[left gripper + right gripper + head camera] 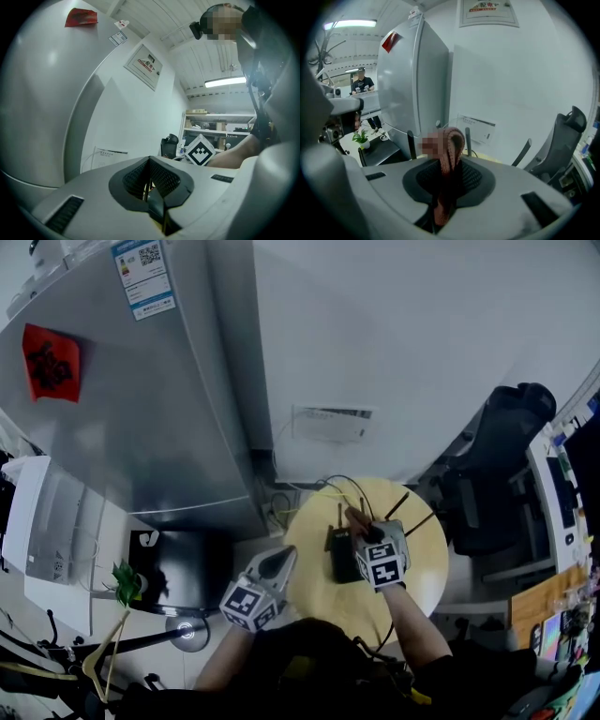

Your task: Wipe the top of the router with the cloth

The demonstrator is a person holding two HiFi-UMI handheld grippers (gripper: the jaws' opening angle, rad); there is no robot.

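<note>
A black router [342,555] with several upright antennas lies on a round yellow table [422,563]. My right gripper [364,529] hovers over the router's far end, shut on a pinkish-brown knitted cloth [355,517]. In the right gripper view the cloth [449,154] sticks up from between the jaws, with router antennas [411,143] rising behind it. My left gripper [286,559] is at the table's left edge, apart from the router. In the left gripper view it [149,163] is shut with nothing held.
A tall silver fridge [141,399] stands left of the table, with a white wall and a wall panel [328,423] behind. Cables [328,488] run behind the table. A black office chair [497,465] is at the right. A low black cabinet [178,568] and a small plant [125,582] are at the left.
</note>
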